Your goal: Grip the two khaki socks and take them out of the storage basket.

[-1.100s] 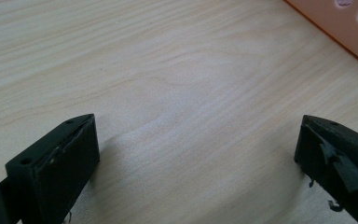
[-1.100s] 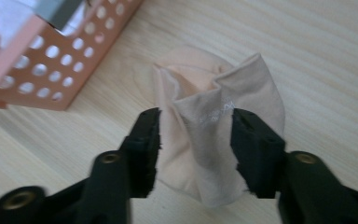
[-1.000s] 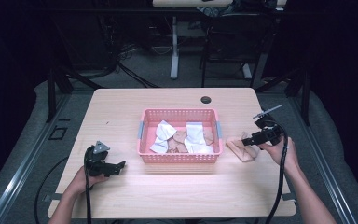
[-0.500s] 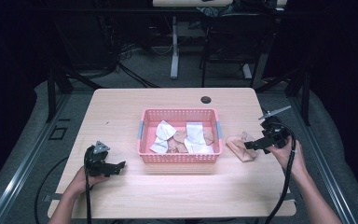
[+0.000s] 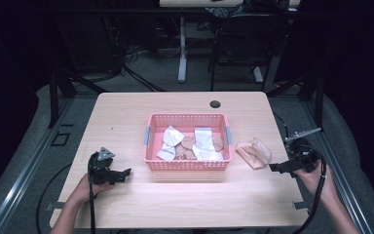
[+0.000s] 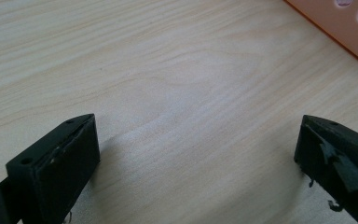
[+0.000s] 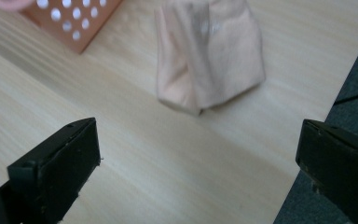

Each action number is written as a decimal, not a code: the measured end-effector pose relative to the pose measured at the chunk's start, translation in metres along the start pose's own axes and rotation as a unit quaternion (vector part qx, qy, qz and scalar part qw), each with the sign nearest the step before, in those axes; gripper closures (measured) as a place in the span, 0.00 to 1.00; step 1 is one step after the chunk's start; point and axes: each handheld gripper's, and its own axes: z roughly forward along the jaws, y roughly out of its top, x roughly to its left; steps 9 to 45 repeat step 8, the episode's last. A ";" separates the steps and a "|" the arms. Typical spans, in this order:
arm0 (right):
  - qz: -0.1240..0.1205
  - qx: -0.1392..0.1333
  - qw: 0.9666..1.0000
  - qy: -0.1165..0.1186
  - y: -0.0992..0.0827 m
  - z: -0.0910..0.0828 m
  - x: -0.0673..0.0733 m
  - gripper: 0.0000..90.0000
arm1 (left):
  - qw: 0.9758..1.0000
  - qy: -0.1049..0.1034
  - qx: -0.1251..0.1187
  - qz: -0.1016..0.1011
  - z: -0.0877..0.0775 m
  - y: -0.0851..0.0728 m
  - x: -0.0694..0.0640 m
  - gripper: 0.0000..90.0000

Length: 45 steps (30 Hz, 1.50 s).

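Folded peach cloth (image 5: 253, 153): flat on desk (image 5: 126, 122), long axis toward basket (image 5: 187, 165); basket holds white and tan cloths (image 5: 202, 146). Right gripper (image 5: 278, 167) jaws just opened wide, empty; left gripper (image 5: 124, 173) jaws wide, empty.

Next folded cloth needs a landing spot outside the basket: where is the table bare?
Bare wood: the whole strip behind the pink basket up to the black grommet, the left side above the left tool, and the front edge between the hands. Crowded: right of the basket, where the folded beige cloth lies near the open right tool.

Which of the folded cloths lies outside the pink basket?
The peach folded cloth on the bare wooden table, right of the pink plastic basket; the white and tan ones lie inside it.
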 end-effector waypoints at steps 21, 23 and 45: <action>0.003 0.032 0.999 -0.005 -0.014 0.009 -0.004 0.00 | 1.000 0.000 -0.001 0.000 0.000 0.000 0.000 0.00; 0.003 0.032 0.999 -0.005 -0.014 0.009 -0.004 0.00 | 1.000 0.000 -0.001 0.000 0.000 0.000 0.000 0.00; 0.003 0.032 0.999 -0.005 -0.014 0.009 -0.004 0.00 | 1.000 0.000 -0.001 0.000 0.000 0.000 0.000 0.00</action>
